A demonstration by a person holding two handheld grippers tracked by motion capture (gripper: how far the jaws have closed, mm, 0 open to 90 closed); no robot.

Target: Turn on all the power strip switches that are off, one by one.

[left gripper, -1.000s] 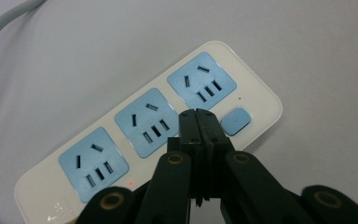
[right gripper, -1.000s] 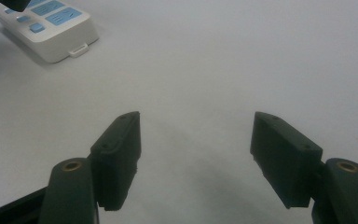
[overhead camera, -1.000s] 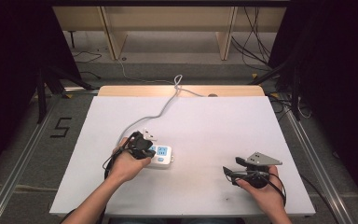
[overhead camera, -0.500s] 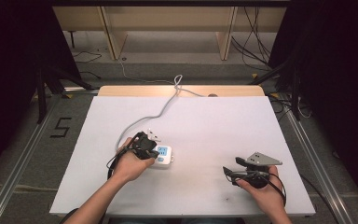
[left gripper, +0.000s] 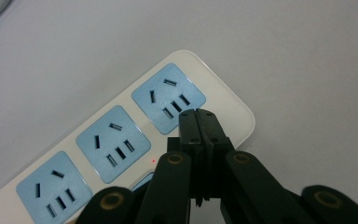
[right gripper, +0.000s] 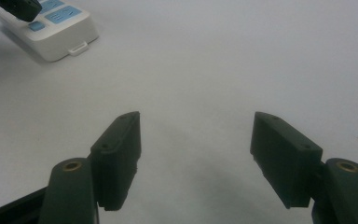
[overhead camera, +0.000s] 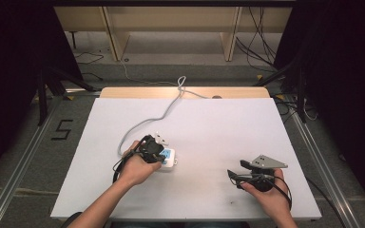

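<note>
Black left gripper [left gripper: 199, 122]: jaws pressed together with nothing between them, tips over the white power strip [left gripper: 121, 140], beside the end blue socket [left gripper: 168, 98] near the strip's rounded end. Versus a second ago the left hand [overhead camera: 135, 168] has barely shifted; strip hasn't moved, sits left of centre on the white table [overhead camera: 218, 128], grey cord [overhead camera: 164, 111] running off the far edge. Right gripper [right gripper: 196, 154]: jaws spread wide, empty, above bare table, well apart from the strip, same spot as before.
</note>
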